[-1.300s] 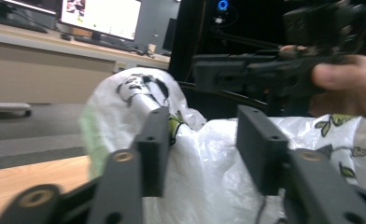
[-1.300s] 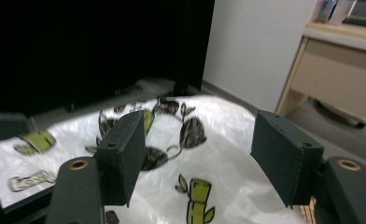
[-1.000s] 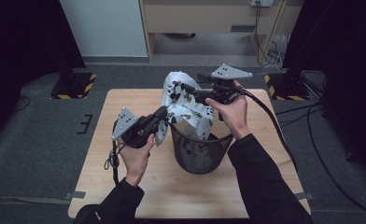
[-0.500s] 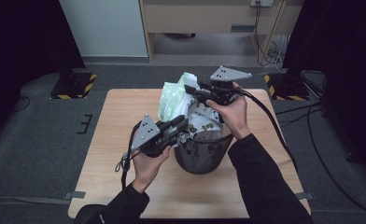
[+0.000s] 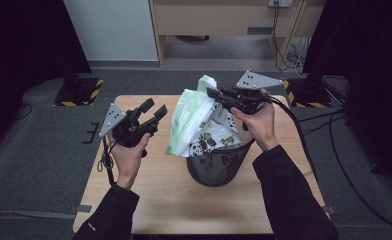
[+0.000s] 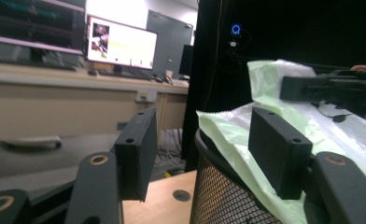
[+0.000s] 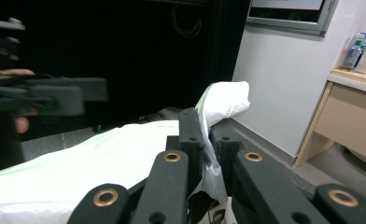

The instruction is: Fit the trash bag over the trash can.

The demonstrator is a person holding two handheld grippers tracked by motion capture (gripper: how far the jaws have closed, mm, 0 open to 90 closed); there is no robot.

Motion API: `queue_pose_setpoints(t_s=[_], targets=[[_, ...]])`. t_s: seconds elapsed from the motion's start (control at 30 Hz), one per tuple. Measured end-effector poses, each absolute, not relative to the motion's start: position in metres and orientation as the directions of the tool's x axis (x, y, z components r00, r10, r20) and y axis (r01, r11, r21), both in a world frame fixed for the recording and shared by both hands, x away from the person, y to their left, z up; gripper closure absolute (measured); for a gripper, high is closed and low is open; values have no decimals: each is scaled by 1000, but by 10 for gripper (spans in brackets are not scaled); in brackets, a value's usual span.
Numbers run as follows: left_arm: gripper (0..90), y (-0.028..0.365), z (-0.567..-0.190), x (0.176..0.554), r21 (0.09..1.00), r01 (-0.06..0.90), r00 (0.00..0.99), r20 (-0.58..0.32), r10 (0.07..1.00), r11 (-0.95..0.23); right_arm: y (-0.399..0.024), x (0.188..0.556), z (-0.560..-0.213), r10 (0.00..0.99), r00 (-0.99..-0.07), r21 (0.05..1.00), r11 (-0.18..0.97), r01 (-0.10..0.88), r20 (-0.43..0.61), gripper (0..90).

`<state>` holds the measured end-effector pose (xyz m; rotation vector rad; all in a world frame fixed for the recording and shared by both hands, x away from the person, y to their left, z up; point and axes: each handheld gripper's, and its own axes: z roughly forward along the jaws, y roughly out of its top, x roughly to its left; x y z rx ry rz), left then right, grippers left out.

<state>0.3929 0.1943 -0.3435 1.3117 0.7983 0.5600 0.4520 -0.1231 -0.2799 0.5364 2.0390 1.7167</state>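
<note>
Mesh bin: black wire wastebasket (image 5: 215, 167) on wooden table (image 5: 154, 205), right of centre, upright.
Bag: pale green and white plastic liner with panda print (image 5: 199, 125), bunched above bin mouth, draped over near-left rim, not yet spread round rim.
Bag seen from left gripper view: green film (image 6: 270, 140) lying over mesh rim (image 6: 218, 196), beyond the pads, not between them.
Right gripper (image 5: 215, 94): jaws pinched together on upper edge of bag, just been closing; film caught between pads (image 7: 190, 135) in right gripper view, white tuft (image 7: 225, 100) sticking up past tips.
Left gripper (image 5: 153, 111): jaws well apart, just been opening, nothing between; held off to left of bag, clear of bin.
Step in hand (judged): fitting liner into bin; right holds one edge, left free for opposite edge.
How to do well: keep right pinch firm and lifted so mouth of bag stays open; bring left in low to loose green edge at near-left rim, take single layer only, then draw outward and down over rim.
Watch for: grabbing both layers and sealing mouth; tugging hard enough to tip light bin; film slipping from right pads.
Progress (judged): early, rim mostly uncovered.
</note>
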Motion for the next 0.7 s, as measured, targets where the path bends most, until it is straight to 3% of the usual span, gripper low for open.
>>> queue_pose_setpoints(t_s=[0.23, 0.43, 0.57, 0.7], targets=[[417, 169, -352, 402, 980, 118, 669, -200, 716, 163, -120, 451, -282, 529, -846, 987, 160, 17, -72, 848], [644, 164, -356, 408, 973, 157, 673, -231, 703, 169, -121, 450, -282, 526, -847, 988, 155, 9, -75, 849], [876, 170, -354, 408, 971, 160, 669, -240, 703, 179, -121, 450, -281, 526, -847, 988, 152, 9, -74, 851], [900, 173, -350, 405, 981, 137, 637, -193, 747, 137, -123, 450, -280, 528, -846, 989, 145, 6, -72, 850]])
